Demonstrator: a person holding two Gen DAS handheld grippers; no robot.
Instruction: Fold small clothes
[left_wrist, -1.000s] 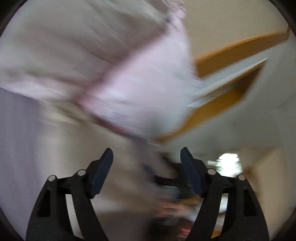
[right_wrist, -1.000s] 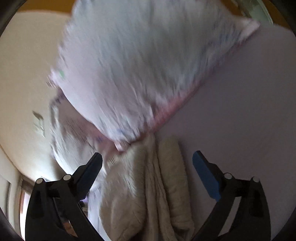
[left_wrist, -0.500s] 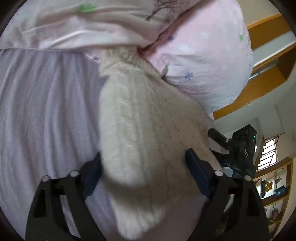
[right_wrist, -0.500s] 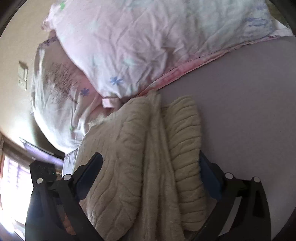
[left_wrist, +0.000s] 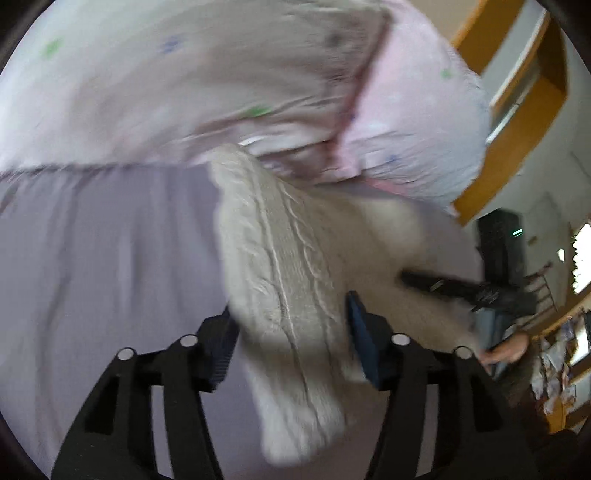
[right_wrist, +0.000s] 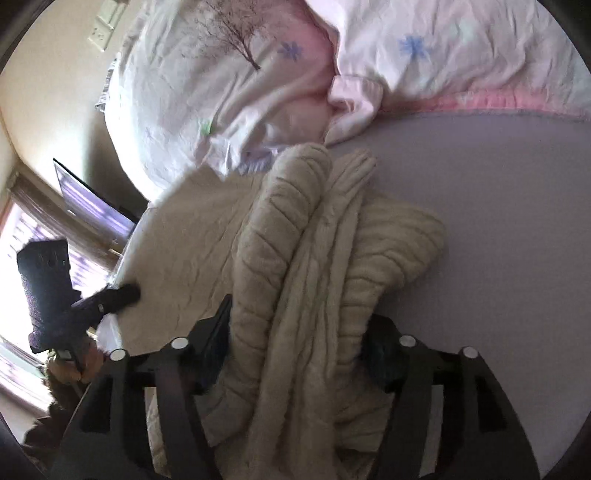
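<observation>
A cream cable-knit sweater (left_wrist: 291, 258) lies bunched on the lilac bed sheet (left_wrist: 103, 243). It also shows in the right wrist view (right_wrist: 295, 258), rumpled into thick folds. My left gripper (left_wrist: 291, 339) is open, its jaws standing either side of a fold of the sweater. My right gripper (right_wrist: 299, 332) is open too, with the bunched sleeves between its jaws. The right gripper shows in the left wrist view (left_wrist: 443, 286) at the sweater's far side. The left gripper shows in the right wrist view (right_wrist: 110, 299) at the sweater's left edge.
A pink and white flowered duvet and pillow (right_wrist: 280, 74) are heaped at the head of the bed, touching the sweater's far end. Bare lilac sheet (right_wrist: 498, 206) lies to the right. A wooden headboard frame (left_wrist: 517, 122) and a window are beyond the bed.
Both grippers have come down from pointing at the duvet to the sweater. The sweater's folds now sit between both pairs of jaws, and the jaws stand a little narrower.
</observation>
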